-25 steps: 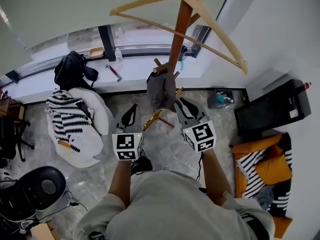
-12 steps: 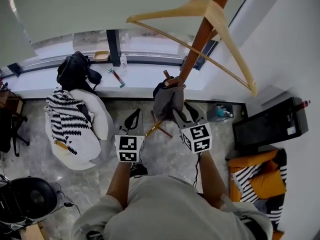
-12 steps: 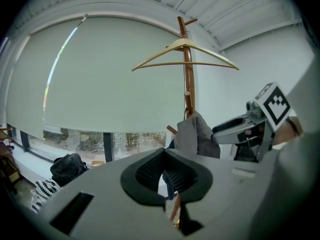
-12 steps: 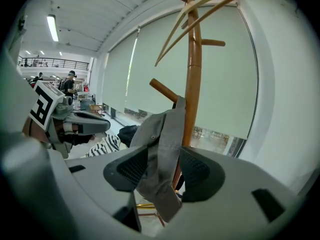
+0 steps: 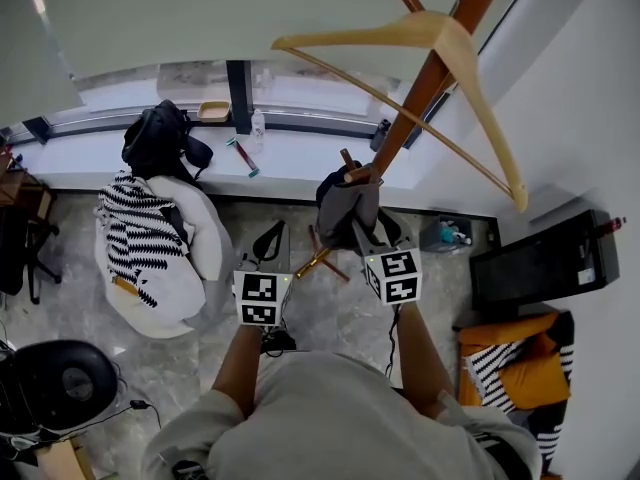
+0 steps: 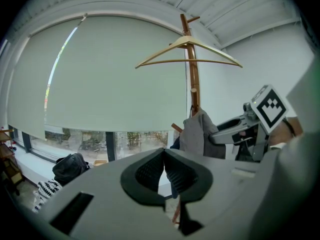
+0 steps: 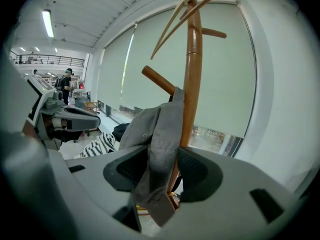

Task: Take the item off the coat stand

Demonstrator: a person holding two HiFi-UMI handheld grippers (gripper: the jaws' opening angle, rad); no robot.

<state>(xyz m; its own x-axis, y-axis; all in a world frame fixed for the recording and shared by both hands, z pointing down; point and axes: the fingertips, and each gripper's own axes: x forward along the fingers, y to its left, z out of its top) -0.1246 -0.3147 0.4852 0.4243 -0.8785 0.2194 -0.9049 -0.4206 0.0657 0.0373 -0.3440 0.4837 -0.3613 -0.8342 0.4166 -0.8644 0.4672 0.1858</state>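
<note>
A grey cap hangs from a peg on the wooden coat stand, below a wooden hanger. My right gripper reaches up under the cap. In the right gripper view the cap hangs between the jaws of the right gripper, which are opening, and the pads stand just off the cloth. The stand's pole rises right behind. My left gripper is held lower to the left, and in its own view the left gripper is shut on nothing, with the cap to its right.
A white beanbag with a striped cloth lies at the left, and a black backpack sits on the window sill. A black box and orange cushions stand by the right wall. A black stool is at the lower left.
My right gripper moved from beside the cap to under it, and its jaws now stand around the cloth. The left gripper stays low. The head view has shifted.
</note>
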